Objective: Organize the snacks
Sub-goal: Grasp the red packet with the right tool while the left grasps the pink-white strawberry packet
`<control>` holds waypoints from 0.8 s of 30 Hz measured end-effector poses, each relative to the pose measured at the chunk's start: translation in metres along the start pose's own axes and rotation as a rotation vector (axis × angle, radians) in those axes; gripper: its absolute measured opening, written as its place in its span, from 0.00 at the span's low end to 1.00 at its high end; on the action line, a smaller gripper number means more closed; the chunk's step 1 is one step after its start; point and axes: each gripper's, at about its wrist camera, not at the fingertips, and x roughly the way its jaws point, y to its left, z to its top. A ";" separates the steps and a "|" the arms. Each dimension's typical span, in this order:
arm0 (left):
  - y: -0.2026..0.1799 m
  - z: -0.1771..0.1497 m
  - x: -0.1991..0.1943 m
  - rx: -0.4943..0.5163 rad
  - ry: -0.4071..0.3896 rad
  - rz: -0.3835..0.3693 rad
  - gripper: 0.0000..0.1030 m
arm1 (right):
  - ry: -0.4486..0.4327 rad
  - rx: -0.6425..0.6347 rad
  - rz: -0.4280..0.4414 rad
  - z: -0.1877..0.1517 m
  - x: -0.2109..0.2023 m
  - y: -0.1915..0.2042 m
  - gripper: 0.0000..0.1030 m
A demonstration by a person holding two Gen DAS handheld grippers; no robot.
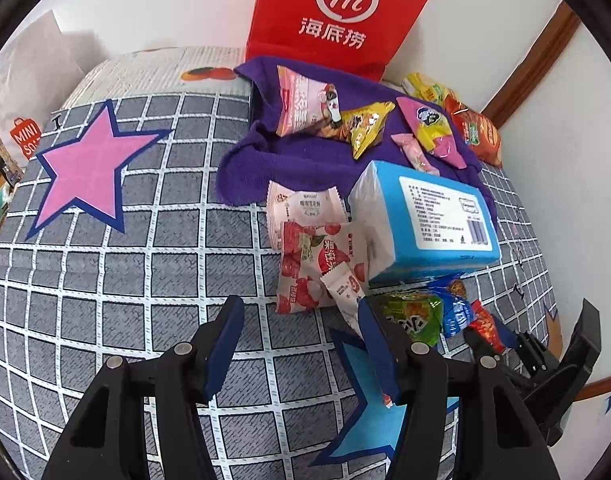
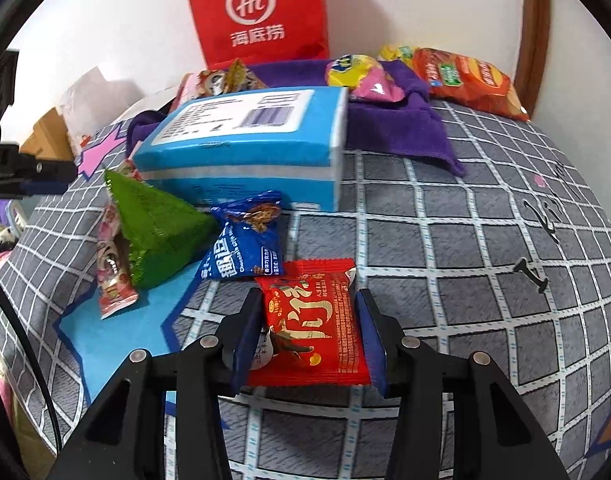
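Observation:
Snack packets lie scattered on a grey checked bed cover (image 1: 105,280). My right gripper (image 2: 305,300) has its jaws open around a red snack packet (image 2: 311,320) that lies flat on the cover, with both pads beside its edges. A blue cookie packet (image 2: 245,240) and a green triangular packet (image 2: 153,224) lie just beyond. My left gripper (image 1: 299,312) is open and empty, just short of a red-and-white lychee packet (image 1: 309,264) and a white packet (image 1: 301,204). Several more snacks lie on a purple cloth (image 1: 305,152).
A blue tissue pack (image 1: 425,216) sits mid-bed, also in the right wrist view (image 2: 245,136). A red paper bag (image 1: 337,12) stands against the wall. An orange chip bag (image 2: 465,80) lies far right. A white MINISO bag (image 1: 29,92) stands at the left.

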 end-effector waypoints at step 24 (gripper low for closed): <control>-0.007 0.023 0.058 -0.015 0.034 -0.034 0.53 | -0.045 0.036 -0.011 -0.004 0.002 -0.007 0.46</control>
